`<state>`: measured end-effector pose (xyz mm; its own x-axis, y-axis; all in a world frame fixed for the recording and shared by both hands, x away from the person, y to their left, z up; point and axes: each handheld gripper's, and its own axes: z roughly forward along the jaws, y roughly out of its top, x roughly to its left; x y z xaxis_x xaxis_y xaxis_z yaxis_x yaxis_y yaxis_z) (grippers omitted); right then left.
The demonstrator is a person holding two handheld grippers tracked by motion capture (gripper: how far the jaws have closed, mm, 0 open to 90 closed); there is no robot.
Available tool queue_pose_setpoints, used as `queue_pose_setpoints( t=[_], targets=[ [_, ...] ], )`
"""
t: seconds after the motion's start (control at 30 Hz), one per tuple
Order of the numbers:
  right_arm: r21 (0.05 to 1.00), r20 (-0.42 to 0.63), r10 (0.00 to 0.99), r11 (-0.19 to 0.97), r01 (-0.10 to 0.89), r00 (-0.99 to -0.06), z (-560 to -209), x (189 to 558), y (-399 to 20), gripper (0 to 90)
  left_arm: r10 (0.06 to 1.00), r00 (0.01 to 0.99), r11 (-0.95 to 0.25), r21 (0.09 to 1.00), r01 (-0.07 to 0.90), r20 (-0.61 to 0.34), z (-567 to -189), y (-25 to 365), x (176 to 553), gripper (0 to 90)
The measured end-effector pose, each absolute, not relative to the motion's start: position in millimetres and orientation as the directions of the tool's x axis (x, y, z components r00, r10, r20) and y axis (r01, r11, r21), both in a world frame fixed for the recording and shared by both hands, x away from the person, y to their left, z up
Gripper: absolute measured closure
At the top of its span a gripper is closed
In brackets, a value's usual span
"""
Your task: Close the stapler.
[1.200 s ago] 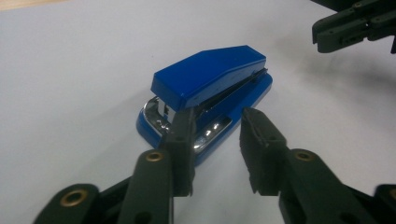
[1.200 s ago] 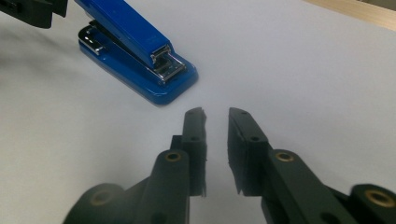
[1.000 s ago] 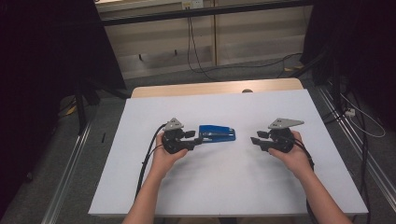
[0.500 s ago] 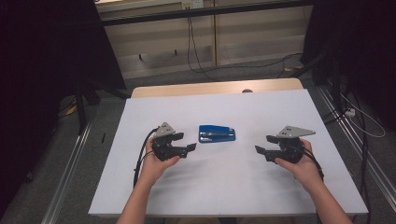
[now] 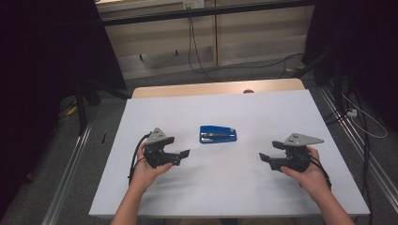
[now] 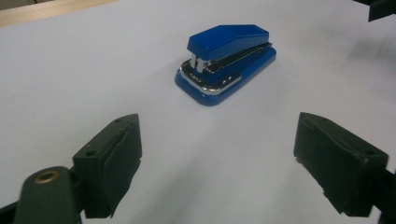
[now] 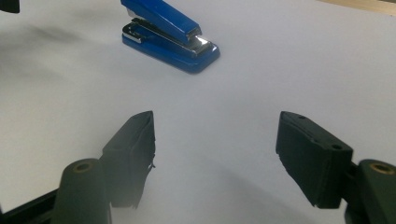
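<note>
A blue stapler (image 5: 218, 133) with a chrome front lies flat in the middle of the white table top (image 5: 244, 187). To its left and a little nearer me, my left gripper (image 5: 184, 154) points toward it, apart from it. In the left gripper view the stapler (image 6: 229, 60) lies ahead of the left gripper (image 6: 217, 135), whose jaws have just been opening, with nothing between them. My right gripper (image 5: 263, 157) sits to the stapler's right, well clear of it. Its jaws have also just been opening and are empty, with the stapler (image 7: 170, 35) ahead of the right gripper (image 7: 215, 123), up and to the left.
A strip of bare wood (image 5: 211, 89) runs along the table's far edge. Metal rails (image 5: 70, 178) flank the table on the floor, and cables (image 5: 197, 61) trail behind it. Dark curtains stand at both sides.
Both hands have drawn back from the stapler, the left one to the left and the right one to the right. Both pairs of jaws have spread wider. The stapler stays put.
</note>
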<state>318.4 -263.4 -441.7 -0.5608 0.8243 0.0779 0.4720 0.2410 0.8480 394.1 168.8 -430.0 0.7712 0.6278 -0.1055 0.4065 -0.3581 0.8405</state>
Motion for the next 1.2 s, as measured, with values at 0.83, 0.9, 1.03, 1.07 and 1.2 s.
queue_pose_setpoints(
  t=[0.83, 0.9, 1.03, 1.07, 1.2],
  targets=[
    [0.849, 0.065, 0.829, 0.247, 0.466, -0.556, -445, 292, -270, 20.3, 0.659, 0.748, -0.349, 0.849, 0.396, -0.078, -430, 204, 373, 8.5],
    [0.852, 0.061, 0.833, 0.243, 0.463, -0.550, -444, 290, -271, 20.3, 0.660, 0.748, -0.353, 0.848, 0.396, -0.074, -431, 206, 372, 8.5],
    [0.853, 0.061, 0.831, 0.244, 0.462, -0.552, -444, 289, -271, 20.1, 0.660, 0.745, -0.337, 0.850, 0.404, -0.092, -430, 210, 371, 8.5],
    [0.853, 0.063, 0.832, 0.242, 0.463, -0.552, -444, 289, -272, 20.1, 0.662, 0.744, -0.337, 0.852, 0.401, -0.089, -429, 211, 370, 8.4],
    [0.856, 0.064, 0.830, 0.240, 0.458, -0.554, -443, 289, -271, 19.8, 0.665, 0.742, -0.341, 0.849, 0.404, -0.086, -429, 214, 367, 8.2]
  ],
)
